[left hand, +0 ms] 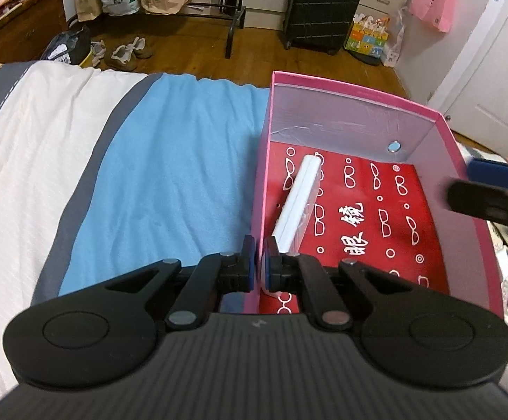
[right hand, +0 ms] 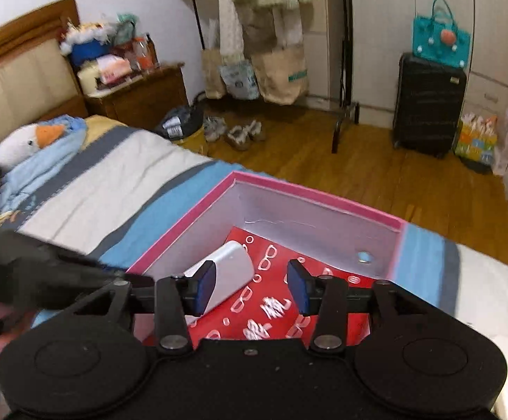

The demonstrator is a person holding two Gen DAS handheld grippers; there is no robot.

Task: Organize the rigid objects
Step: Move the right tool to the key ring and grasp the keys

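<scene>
A pink box (left hand: 359,95) stands open on the bed, its floor covered by a red sheet (left hand: 369,220) printed with white glasses. A white hard case (left hand: 299,199) lies inside along the left wall. My left gripper (left hand: 260,262) is shut on that left wall near the front corner, one pad outside and one inside. My right gripper (right hand: 250,288) hovers open above the box (right hand: 310,194) with nothing between its pads. The white case (right hand: 231,273) lies below and beside the right gripper's left finger. In the left wrist view the right gripper (left hand: 471,185) shows blurred over the box's right wall.
The bed's blanket (left hand: 170,161) runs in white, grey and blue stripes. A goose plush toy (right hand: 26,140) lies by the headboard. On the wooden floor beyond are shoes (left hand: 128,52), a black suitcase (left hand: 320,7) and paper bags under a clothes rack.
</scene>
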